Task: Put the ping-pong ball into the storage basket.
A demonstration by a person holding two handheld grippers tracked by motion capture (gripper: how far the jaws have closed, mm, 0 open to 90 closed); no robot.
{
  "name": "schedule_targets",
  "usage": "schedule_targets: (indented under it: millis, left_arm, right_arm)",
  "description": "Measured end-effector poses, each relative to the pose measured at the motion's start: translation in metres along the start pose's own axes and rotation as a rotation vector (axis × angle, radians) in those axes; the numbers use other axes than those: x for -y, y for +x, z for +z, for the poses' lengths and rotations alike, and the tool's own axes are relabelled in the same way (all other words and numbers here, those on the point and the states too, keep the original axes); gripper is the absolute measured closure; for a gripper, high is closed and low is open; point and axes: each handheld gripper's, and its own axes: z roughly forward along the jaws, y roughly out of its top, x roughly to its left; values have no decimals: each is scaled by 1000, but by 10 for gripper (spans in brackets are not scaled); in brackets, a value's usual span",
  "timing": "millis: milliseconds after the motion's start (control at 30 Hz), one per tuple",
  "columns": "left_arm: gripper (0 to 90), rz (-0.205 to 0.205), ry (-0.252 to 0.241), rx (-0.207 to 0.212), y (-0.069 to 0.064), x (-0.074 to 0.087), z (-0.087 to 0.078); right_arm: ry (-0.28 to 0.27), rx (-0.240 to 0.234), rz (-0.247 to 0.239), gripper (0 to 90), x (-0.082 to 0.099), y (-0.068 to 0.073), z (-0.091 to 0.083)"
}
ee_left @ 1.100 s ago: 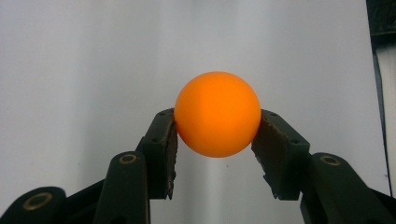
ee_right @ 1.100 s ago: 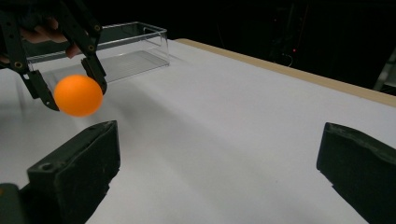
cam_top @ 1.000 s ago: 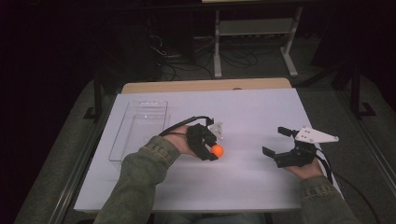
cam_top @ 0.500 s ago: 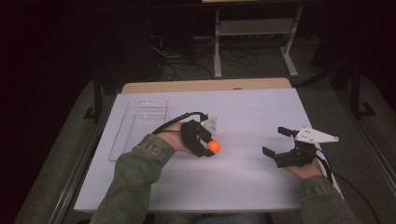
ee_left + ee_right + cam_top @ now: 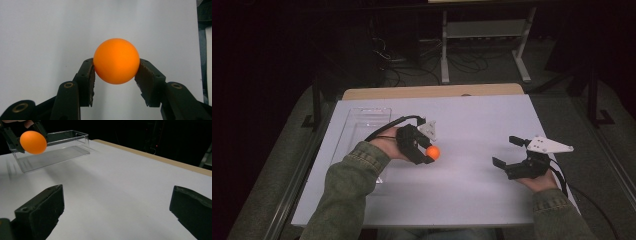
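An orange ball (image 5: 116,61) sits pinched between the jaws of the left gripper (image 5: 424,150), held just above the white table (image 5: 472,190), left of centre. Behind it to the left lies a clear plastic tray (image 5: 362,127). Well apart on the right, the right gripper (image 5: 511,156) rests with jaws spread wide, holding nothing.
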Motion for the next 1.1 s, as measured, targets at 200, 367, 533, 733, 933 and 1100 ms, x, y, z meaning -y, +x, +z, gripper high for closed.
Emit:
schedule_targets:
  millis: [200, 367, 533, 733, 933, 1100]
  left_arm:
    - [510, -10, 6, -14, 1, 3, -10]
    - [510, -27, 2, -23, 4, 8, -19]
    - [510, -37, 9, -34, 6, 12, -24]
    - [510, -48, 7, -53, 4, 16, -32]
    - [510, -51, 9, -73, 3, 20, -46]
    - [510, -56, 9, -79, 4, 23, -51]
  right_arm:
    - [-1, 1, 1, 0, 0, 0, -1]
    - [2, -4, -3, 0, 0, 0, 0]
    - [1, -2, -3, 0, 0, 0, 1]
    - [-2, 1, 2, 0, 0, 0, -1]
    - [-3, -1, 1, 0, 0, 0, 0]
    - [-1, -1, -2, 0, 0, 0, 1]
